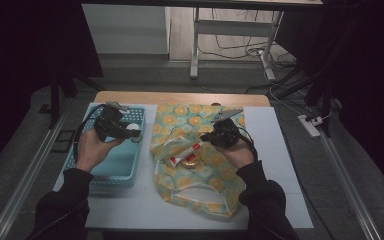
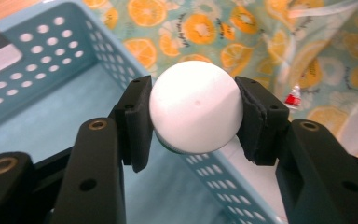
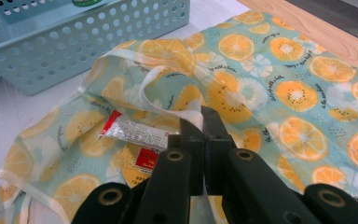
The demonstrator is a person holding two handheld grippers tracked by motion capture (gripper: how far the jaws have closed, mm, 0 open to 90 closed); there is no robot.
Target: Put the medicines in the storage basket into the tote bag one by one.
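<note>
Left gripper view: I am holding a white ball (image 2: pixel 196 106) clamped between the pads of the left gripper (image 2: pixel 193 121), above the near corner of the blue perforated basket (image 2: pixel 42 70), beside the fruit-print cloth bag (image 2: pixel 261 51). Right gripper view: I am keeping the right gripper (image 3: pixel 200 122) pinched together on the bag's pale rim (image 3: pixel 149 93), propping the mouth open over a red-and-white tube (image 3: pixel 137 133) that is lying inside on a round yellow tin (image 3: pixel 137 168). Judged step: carrying the ball to the bag. I am aiming to keep the squeeze centred, the rim lifted, and to release low inside the mouth, since a ball may roll.
</note>
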